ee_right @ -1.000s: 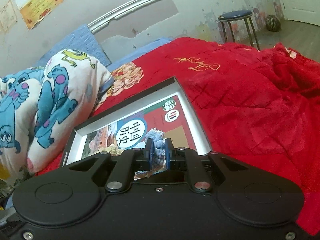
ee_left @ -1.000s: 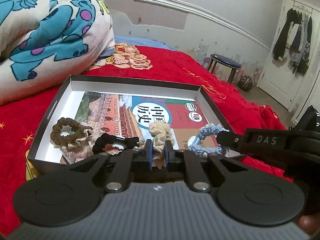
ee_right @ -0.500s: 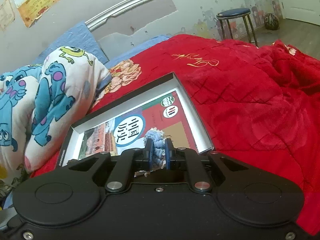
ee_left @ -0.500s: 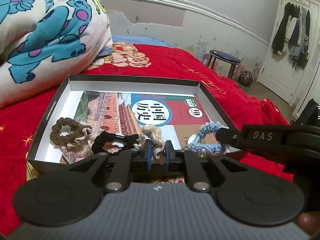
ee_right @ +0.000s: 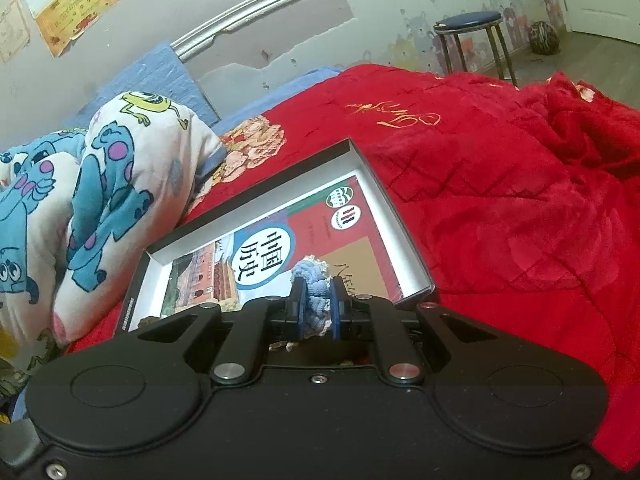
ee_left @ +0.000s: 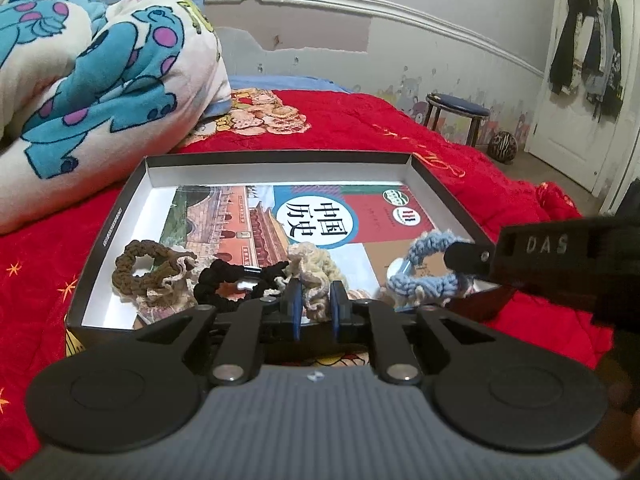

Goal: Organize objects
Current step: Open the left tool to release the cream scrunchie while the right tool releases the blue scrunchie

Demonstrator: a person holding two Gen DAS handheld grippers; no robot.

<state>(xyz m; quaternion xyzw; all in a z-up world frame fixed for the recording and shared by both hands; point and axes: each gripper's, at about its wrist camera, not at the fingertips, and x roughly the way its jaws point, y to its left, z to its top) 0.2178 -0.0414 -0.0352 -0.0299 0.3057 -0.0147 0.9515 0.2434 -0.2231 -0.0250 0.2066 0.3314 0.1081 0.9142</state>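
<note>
A shallow black box with a white inside lies on the red bed; a picture book lies flat in it. A brown scrunchie and a black scrunchie lie at the box's near left. My left gripper is shut on a cream scrunchie low over the near edge. My right gripper is shut on a blue scrunchie, which also shows at the box's near right in the left wrist view. The box also shows in the right wrist view.
A red quilt covers the bed. A rolled monster-print blanket lies at the left, close to the box. A round stool and a white door stand at the far right beyond the bed.
The left gripper has lowered the cream scrunchie toward the box's near edge. The right gripper has sunk a little with the blue scrunchie over the box's near right corner.
</note>
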